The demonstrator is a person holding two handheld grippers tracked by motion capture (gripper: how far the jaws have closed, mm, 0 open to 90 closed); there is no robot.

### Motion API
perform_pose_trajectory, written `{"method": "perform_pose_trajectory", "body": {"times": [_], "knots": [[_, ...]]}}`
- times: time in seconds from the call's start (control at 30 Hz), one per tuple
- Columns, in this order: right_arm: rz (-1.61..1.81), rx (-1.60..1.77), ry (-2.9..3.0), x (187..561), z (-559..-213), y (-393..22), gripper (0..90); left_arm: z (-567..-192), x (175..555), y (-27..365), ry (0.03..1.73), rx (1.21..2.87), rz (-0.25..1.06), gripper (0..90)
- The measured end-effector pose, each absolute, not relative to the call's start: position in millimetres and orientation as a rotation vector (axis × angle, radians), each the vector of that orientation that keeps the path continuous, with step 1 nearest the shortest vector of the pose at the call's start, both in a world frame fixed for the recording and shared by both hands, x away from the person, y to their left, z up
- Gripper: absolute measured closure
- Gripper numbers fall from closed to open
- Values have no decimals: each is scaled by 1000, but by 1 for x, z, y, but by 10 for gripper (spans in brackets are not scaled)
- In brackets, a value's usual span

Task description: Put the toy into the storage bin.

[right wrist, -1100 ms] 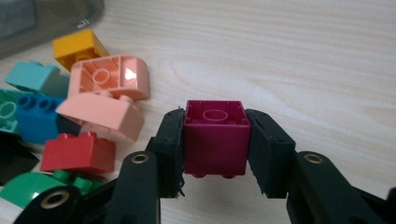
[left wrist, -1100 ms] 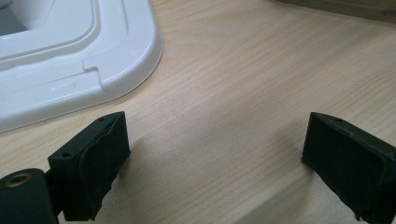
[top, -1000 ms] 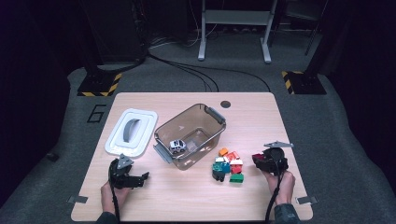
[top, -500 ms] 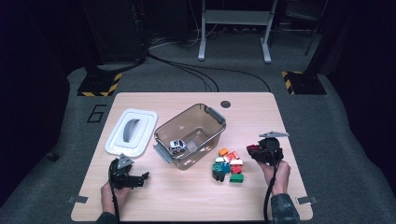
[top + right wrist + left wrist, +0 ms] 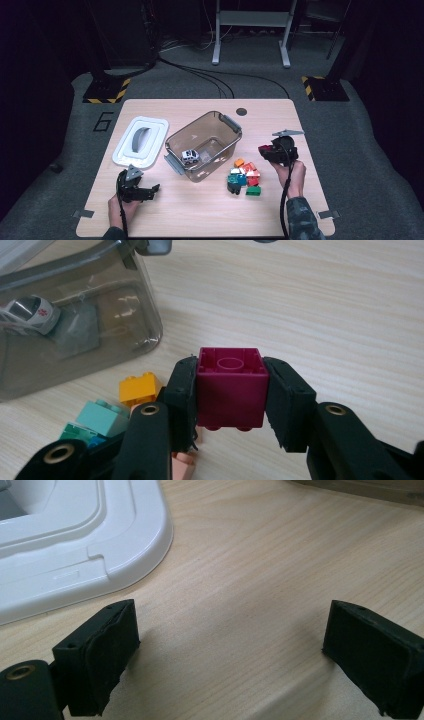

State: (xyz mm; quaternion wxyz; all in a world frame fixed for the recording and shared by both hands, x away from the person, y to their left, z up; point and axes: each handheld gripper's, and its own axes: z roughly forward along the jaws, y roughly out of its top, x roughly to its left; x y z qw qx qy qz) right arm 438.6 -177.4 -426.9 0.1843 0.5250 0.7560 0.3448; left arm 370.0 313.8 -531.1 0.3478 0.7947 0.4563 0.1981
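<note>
My right gripper (image 5: 230,390) is shut on a dark red brick (image 5: 230,387), holding it above the table with its hollow underside turned up. In the high view the right gripper (image 5: 267,151) hangs to the right of a clear brown bin (image 5: 204,144), above and right of a pile of coloured bricks (image 5: 244,176). A small white toy car (image 5: 189,156) lies inside the bin, also visible as the toy car (image 5: 31,313) through the bin wall (image 5: 100,335). My left gripper (image 5: 150,191) rests open on the wood near the front left; its pads (image 5: 107,655) have only bare table between them.
A white lid (image 5: 140,140) lies flat left of the bin, and its corner (image 5: 90,545) shows close to the left gripper. An orange brick (image 5: 137,388) and a mint brick (image 5: 102,417) lie under the right gripper. A dark round hole (image 5: 241,111) marks the table's far side.
The right gripper has lifted the dark red brick and carried it up and toward the bin. The left gripper has stayed where it was.
</note>
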Motion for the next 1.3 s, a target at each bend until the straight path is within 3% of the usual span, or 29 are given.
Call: {"method": "perform_pose_trajectory", "body": {"times": [1.3], "knots": [[1038,1364,2129,482,-369,-148,590,-531,370,314,1182,2060,513,79]]}}
